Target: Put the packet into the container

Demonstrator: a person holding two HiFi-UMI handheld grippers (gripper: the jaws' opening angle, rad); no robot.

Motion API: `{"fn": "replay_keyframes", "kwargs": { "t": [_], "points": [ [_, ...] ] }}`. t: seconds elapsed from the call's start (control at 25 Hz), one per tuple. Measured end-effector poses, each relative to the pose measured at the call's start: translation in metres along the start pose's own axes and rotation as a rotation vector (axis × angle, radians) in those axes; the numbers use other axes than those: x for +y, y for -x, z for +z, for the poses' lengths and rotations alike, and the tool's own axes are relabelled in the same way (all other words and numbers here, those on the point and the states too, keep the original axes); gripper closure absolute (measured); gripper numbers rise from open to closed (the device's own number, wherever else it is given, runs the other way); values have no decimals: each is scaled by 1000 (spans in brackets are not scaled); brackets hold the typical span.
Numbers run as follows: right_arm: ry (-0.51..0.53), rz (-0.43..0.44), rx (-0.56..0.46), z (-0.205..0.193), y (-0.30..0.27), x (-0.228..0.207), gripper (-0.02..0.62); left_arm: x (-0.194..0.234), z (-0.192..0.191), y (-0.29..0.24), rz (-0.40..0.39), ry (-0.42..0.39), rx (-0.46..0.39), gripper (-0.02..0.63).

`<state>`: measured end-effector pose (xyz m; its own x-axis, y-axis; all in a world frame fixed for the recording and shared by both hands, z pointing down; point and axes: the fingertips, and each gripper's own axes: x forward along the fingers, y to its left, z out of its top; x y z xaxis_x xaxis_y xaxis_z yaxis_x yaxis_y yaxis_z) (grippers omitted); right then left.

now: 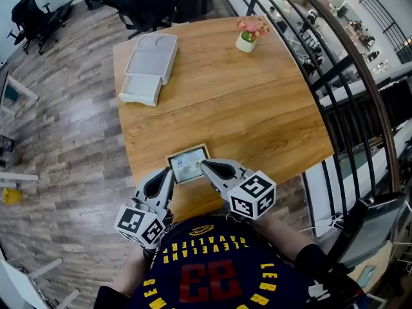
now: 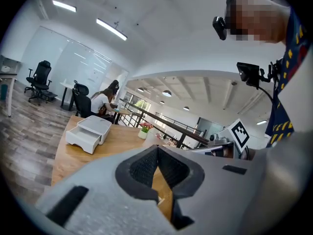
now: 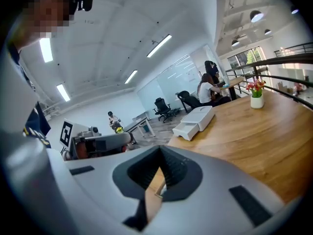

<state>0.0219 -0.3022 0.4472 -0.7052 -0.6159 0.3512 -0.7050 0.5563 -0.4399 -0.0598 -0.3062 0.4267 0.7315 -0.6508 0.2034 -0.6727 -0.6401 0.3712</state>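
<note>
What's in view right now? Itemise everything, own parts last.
table: 1, light wood, centre of the head view
container: 1, white, drawer open, table's far left corner
flower pot: 1, white with pink flowers, table's far edge
packet: 1, pale with tan border, near edge, between both tools
railing: 1, black, right of table
office chairs: at least two, black, floor at far left
left tool: 1, grey, shut on packet's left edge
right tool: 1, grey, shut on packet's right edge

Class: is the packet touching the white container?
Apart. The head view shows the packet at the near edge of the table and the container far across it, bare wood between.
</note>
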Motion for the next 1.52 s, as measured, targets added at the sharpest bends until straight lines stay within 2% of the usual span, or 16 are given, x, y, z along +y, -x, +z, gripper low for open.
{"fn": "replay_keyframes", "kwargs": {
  "t": [0.2, 0.48, 0.88, 1.04, 1.52],
  "points": [
    [-8, -6, -31, 15, 7, 4, 584, -14, 17, -1, -14, -12, -12, 598],
    [12, 32, -120, 40, 15, 20, 584, -23, 33, 1, -33, 19, -41, 598],
    [87, 70, -168, 55, 20, 39, 584, -37, 44, -2, -63, 15, -55, 598],
    [117, 68, -175, 55, 19, 44, 584, -37, 40, -1, -66, 24, -47, 598],
    [108, 71, -167, 49, 20, 44, 584, -33, 37, 1, -51, 15, -48, 598]
  ]
}}
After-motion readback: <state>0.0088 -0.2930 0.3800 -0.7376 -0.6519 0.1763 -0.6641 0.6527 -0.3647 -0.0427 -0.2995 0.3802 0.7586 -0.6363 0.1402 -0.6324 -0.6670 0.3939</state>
